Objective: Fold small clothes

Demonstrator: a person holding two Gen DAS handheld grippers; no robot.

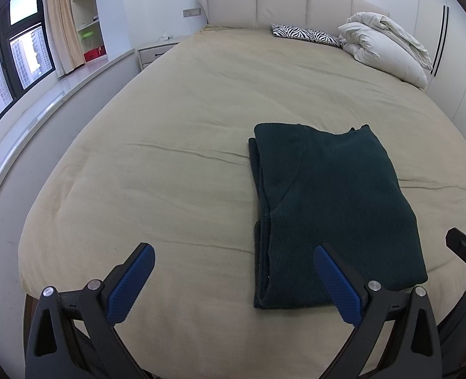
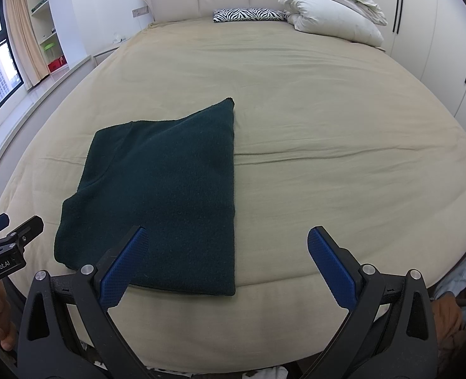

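Left wrist view: left gripper (image 1: 234, 276) held low over near edge of bed (image 1: 176, 145), jaws spread wide, gripping nothing, right blue pad over corner of folded dark green sweater (image 1: 330, 208). Right wrist view: right gripper (image 2: 228, 260) level at bed's near edge, likewise wide open and empty, left pad above sweater's near hem. Sweater flat on beige sheet, folded into rectangle.

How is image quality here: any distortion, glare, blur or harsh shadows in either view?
Left wrist view: strong fisheye bowing of the bed, dark corner vignetting, window bright but no glare, dark green garment sharp. Right wrist view: same bowing, soft even light, only faint shadows, garment's knit texture crisp, no blur.
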